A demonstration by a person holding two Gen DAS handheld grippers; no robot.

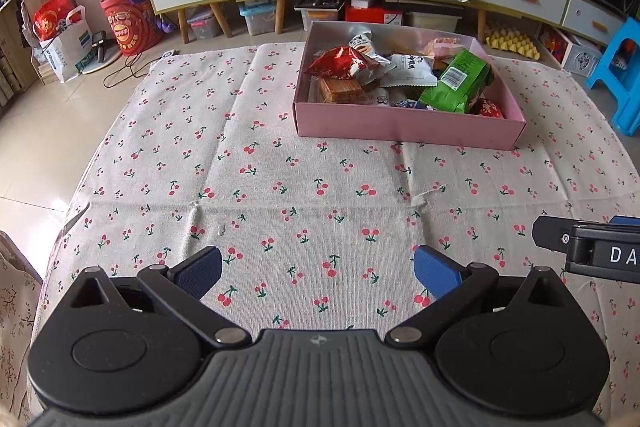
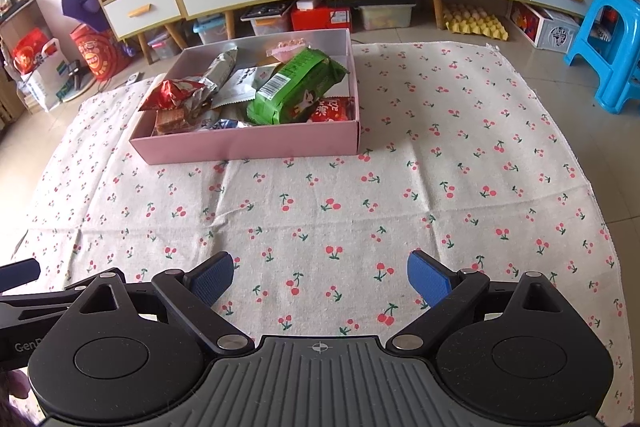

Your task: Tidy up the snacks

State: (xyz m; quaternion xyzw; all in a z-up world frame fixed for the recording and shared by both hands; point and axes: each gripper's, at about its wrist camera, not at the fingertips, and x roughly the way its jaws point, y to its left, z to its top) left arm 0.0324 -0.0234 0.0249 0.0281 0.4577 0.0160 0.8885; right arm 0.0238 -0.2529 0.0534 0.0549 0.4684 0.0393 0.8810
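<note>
Hovering spread and empty near the pink box (image 1: pixel 404 129) of snacks (image 1: pixel 458 83), the left gripper (image 1: pixel 318 273) and right gripper (image 2: pixel 320 277) held nothing.

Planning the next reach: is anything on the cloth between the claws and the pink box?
Nothing visible. Only bare cherry cloth lies between the open right claw, the open left claw and the pink box.

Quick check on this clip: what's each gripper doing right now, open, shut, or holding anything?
Left gripper: open, holding nothing, above the cherry-print cloth.
Right gripper: open, holding nothing.
</note>
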